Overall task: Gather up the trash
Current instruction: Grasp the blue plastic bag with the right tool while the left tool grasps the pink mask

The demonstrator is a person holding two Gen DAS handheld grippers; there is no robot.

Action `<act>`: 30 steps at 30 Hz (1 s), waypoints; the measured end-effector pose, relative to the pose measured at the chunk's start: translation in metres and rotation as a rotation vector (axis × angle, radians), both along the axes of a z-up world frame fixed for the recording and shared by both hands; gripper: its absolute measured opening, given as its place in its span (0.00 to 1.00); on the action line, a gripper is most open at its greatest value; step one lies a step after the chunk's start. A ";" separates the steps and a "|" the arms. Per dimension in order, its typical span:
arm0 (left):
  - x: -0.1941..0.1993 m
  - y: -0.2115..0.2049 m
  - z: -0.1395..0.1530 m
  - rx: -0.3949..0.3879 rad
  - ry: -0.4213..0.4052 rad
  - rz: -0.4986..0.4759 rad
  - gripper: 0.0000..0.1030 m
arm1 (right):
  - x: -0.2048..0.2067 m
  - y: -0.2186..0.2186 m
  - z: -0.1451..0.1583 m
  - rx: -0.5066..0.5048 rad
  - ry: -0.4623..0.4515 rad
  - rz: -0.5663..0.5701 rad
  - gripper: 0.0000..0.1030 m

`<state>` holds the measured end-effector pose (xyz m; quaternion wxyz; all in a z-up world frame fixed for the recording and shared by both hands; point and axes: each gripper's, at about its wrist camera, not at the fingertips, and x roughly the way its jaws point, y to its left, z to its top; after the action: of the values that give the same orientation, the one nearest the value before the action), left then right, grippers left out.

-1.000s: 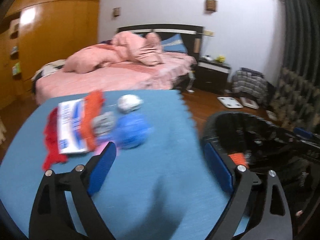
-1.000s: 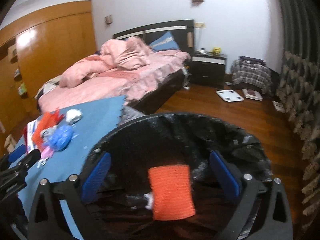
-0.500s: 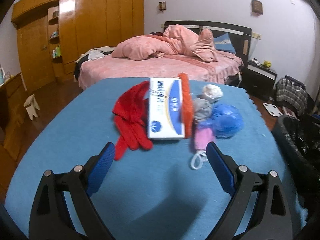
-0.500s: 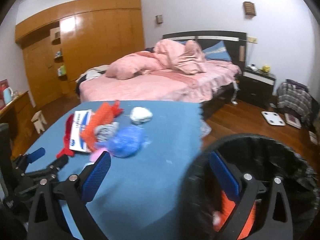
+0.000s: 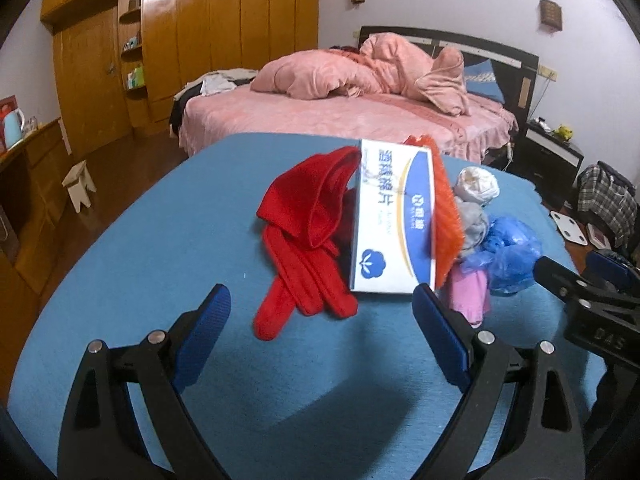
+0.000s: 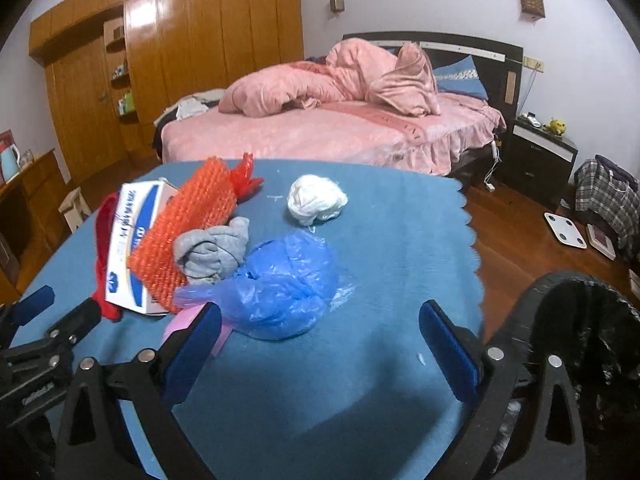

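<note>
In the left wrist view the left gripper [image 5: 320, 336] fills the bottom of the frame, its jaws spread wide with nothing between them, hovering above a blue mat [image 5: 168, 248]. Just above it, at the middle of the frame, lies a heap of trash: a red cloth [image 5: 308, 240] on the left, a white and blue box [image 5: 394, 220] lying over its right edge, and an orange mesh piece [image 5: 446, 220] along the box's right side. Further right sit a white crumpled wad [image 5: 478, 186], a grey cloth [image 5: 474, 224], a blue plastic bag [image 5: 510, 254] and a pink item [image 5: 472, 292], all bunched together. The right gripper [image 5: 592, 280] pokes in at the right edge.

In the right wrist view the right gripper [image 6: 320, 344] spans the bottom of the frame, likewise wide apart and holding nothing. The blue plastic bag [image 6: 288, 284] lies just above its left finger, touching the grey cloth [image 6: 214, 250], which rests against the orange mesh piece [image 6: 188, 224] and the box [image 6: 128, 240]. The white wad [image 6: 316, 200] sits apart, above centre. A bin lined with a black bag [image 6: 580, 344] occupies the lower right corner, beside the mat's scalloped edge. A bed with pink bedding [image 6: 340, 120] fills the upper middle, a wooden wardrobe [image 6: 168, 60] the upper left.
</note>
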<state>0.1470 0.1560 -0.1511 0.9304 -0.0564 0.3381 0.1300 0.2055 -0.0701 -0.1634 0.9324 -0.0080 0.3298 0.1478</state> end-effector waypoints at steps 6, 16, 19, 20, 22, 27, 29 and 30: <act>0.000 -0.001 -0.003 0.007 0.013 -0.005 0.87 | 0.019 0.013 -0.010 -0.015 0.056 0.016 0.89; 0.003 -0.003 -0.005 0.005 0.022 -0.006 0.83 | 0.029 0.021 -0.023 0.025 0.149 0.112 0.33; 0.003 -0.003 -0.005 0.004 0.022 -0.006 0.82 | 0.024 0.016 -0.019 0.043 0.132 0.100 0.30; 0.002 -0.002 -0.005 0.004 0.020 -0.006 0.82 | 0.022 0.015 -0.019 0.045 0.130 0.096 0.30; 0.002 -0.003 -0.005 0.008 0.019 -0.007 0.81 | 0.016 0.010 -0.018 0.054 0.124 0.079 0.29; -0.001 -0.007 -0.002 0.013 -0.004 -0.015 0.78 | 0.002 -0.005 -0.015 0.070 0.113 0.042 0.29; -0.003 -0.012 0.002 0.004 -0.037 -0.031 0.77 | -0.002 -0.010 -0.015 0.069 0.108 0.032 0.29; -0.004 -0.014 0.003 -0.002 -0.048 -0.042 0.76 | -0.004 -0.012 -0.015 0.068 0.106 0.027 0.29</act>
<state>0.1430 0.1416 -0.1480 0.9406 -0.0532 0.3170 0.1089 0.2015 -0.0819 -0.1782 0.9113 0.0270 0.3734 0.1716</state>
